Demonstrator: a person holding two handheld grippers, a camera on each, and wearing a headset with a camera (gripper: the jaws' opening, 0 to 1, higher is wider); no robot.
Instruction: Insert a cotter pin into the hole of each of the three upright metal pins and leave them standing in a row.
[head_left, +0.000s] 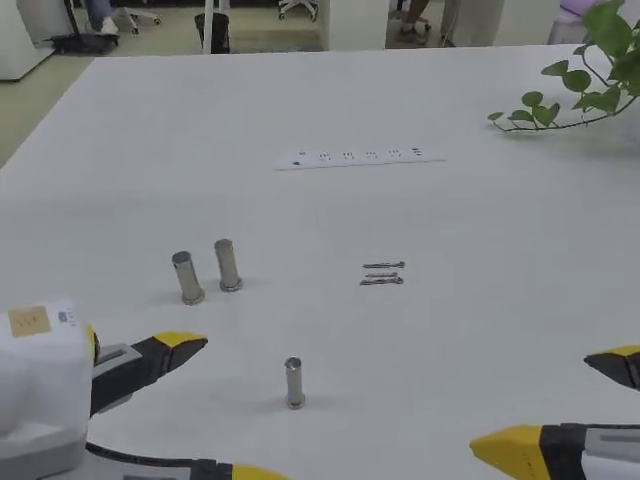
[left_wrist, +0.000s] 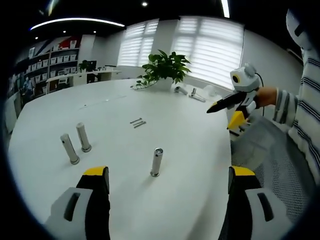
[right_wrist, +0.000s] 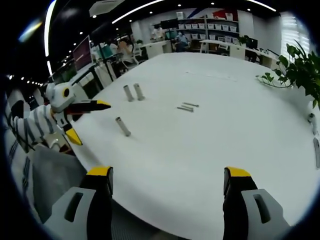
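Observation:
Three upright metal pins stand on the white table (head_left: 460, 210): two close together (head_left: 186, 278) (head_left: 227, 265) and a third (head_left: 294, 383) alone, nearer to me. Several cotter pins (head_left: 383, 273) lie loose to the right of the pair. My left gripper (head_left: 215, 410) hovers open at the lower left, left of the lone pin (left_wrist: 157, 161). At the lower right my right gripper (head_left: 535, 400) is open and holds nothing. The left gripper view has the pair (left_wrist: 76, 142) and cotter pins (left_wrist: 136, 122) ahead. The right gripper view has the lone pin (right_wrist: 122, 126) and cotter pins (right_wrist: 186, 106).
A white power strip (head_left: 360, 157) lies flat further back on the table. A leafy plant (head_left: 590, 70) trails over the far right corner. A person's striped sleeve (left_wrist: 305, 100) is at the table's near edge. Office chairs stand beyond the far edge.

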